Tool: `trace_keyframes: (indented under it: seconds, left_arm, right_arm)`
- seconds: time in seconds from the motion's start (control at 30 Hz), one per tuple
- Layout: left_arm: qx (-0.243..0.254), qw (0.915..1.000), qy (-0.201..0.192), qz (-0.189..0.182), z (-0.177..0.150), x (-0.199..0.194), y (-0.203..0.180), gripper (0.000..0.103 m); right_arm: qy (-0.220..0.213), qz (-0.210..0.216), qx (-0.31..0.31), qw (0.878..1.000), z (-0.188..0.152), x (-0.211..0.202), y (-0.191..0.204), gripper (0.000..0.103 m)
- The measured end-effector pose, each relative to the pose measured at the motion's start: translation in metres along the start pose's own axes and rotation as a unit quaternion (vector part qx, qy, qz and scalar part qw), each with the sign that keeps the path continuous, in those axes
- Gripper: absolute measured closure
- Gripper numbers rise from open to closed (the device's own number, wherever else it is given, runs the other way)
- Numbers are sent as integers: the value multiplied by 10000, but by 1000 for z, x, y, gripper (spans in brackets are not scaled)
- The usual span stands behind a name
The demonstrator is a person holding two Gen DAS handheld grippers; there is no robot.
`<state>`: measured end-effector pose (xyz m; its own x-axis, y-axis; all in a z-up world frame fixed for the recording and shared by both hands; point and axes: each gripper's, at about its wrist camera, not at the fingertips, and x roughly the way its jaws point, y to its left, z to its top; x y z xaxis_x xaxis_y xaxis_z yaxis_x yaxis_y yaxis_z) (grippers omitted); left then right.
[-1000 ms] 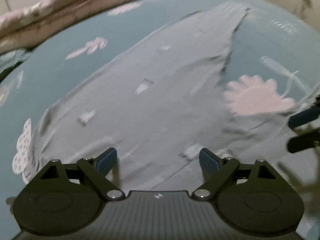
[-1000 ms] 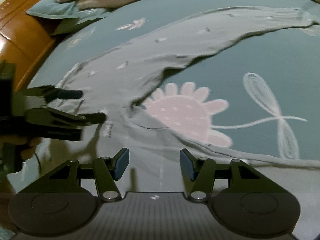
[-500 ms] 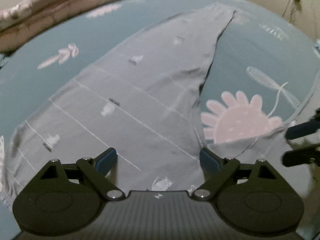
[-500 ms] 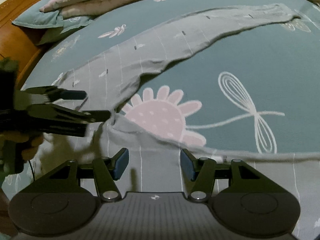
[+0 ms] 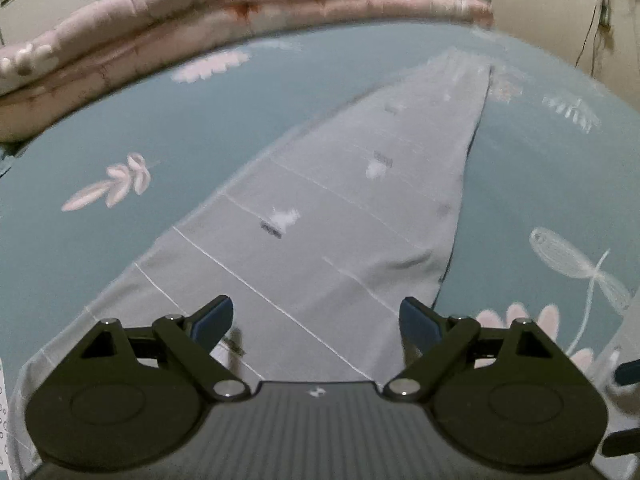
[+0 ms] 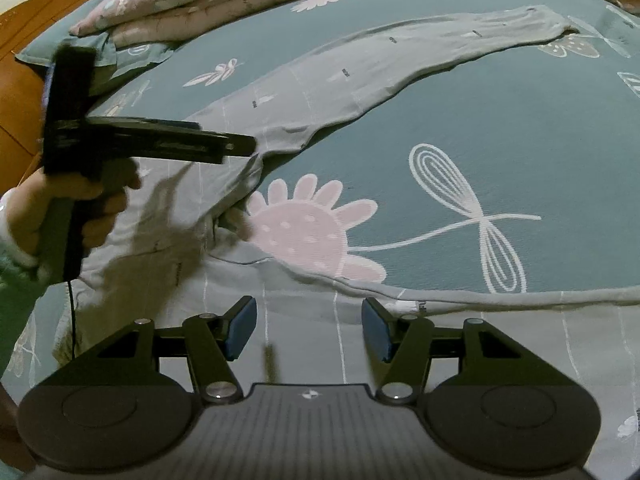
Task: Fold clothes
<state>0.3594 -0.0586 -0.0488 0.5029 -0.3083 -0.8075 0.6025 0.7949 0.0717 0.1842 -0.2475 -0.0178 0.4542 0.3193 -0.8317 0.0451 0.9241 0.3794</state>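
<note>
A: Where does the garment lie?

B: The grey trousers [image 6: 320,92] lie spread flat on the teal bedsheet [image 6: 500,120]. One leg [image 5: 360,200] runs away from the left wrist camera, narrowing toward the far side of the bed. The other leg [image 6: 520,300] runs to the right across the near part of the right wrist view. A pink flower print [image 6: 308,232] on the sheet shows in the fork between the two legs.

A: Position relative to the left gripper [image 5: 316,320]?

B: The far-running leg lies below and between its jaws. The jaws stand wide apart, released. No cloth sits between the pads; the fabric lies flat beneath them. The inner edge of that leg runs just beside the right-hand pad.

A: And the right gripper [image 6: 308,328]?

B: It points down over the seat area of the trousers. Its jaws stand partly apart, released, with nothing clamped. The fabric lies flat under them. The near leg's upper edge passes just beyond the right-hand pad.

A: Surroundings?

B: In the right wrist view, the person's left hand [image 6: 72,208] grips the handle of the left gripper at the left side. A pink quilt [image 5: 240,12] lies folded along the far edge of the bed. A pillow [image 6: 100,52] and a wooden headboard [image 6: 20,80] sit at the upper left.
</note>
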Motion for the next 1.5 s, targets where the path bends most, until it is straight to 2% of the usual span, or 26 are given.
trace_keyframes:
  seconds: [0.13,0.23,0.3,0.47,0.57,0.67,0.77,0.93,0.97,1.03,1.13,1.3,1.4,1.5]
  left_arm:
    - [286,9996,-12,17,-2,-1,-6,13]
    - [238,9993,-279,-30,1,-18,-1,13]
    - [227,9993,-291,-52,1,-20,1,12]
    - [363,9992,151,-76,2,3,-4,13]
    - [429,9988,-118,-217,15,-8,-4,12]
    - [470,9982,-343,-161,32,-8,-8,12]
    - [362,9986,-350,-160,44,9,-14,12]
    - [374,9992,-41,-144,48,36,-22,11]
    - [390,9991,-42,-145,48,33,-21,13]
    - [486,9984,-292,-50,47,14,-17,13]
    - [607,9958,-682,85,41,-20,2,13]
    - [786,9913,-1010,313,25,-57,57,13]
    - [786,9914,-920,489,12,-64,98,13]
    - [342,9954,-697,560,1,-66,139,13]
  right_arm:
    - [0,-11,64,10000,0,-1,-5,40]
    - [-14,10,122,9999,1,-1,-7,40]
    - [-11,14,127,9999,1,0,-7,40]
    - [15,7,136,9999,1,3,-6,39]
    - [-11,-22,126,9999,2,0,-5,39]
    - [-54,-32,114,9999,2,-3,-5,39]
    - [-53,-44,152,9999,1,-2,-6,39]
    - [-72,-94,170,9998,0,-4,-8,39]
    - [-87,-110,178,9997,1,-6,-10,39]
    - [-142,-125,207,9996,3,-9,-13,39]
    - [-235,-102,252,9994,6,-13,-17,39]
    - [-302,-5,161,9994,14,-12,-16,39]
    - [-261,38,5,9997,18,-9,-11,39]
    - [-230,70,-127,9996,20,-6,-6,39]
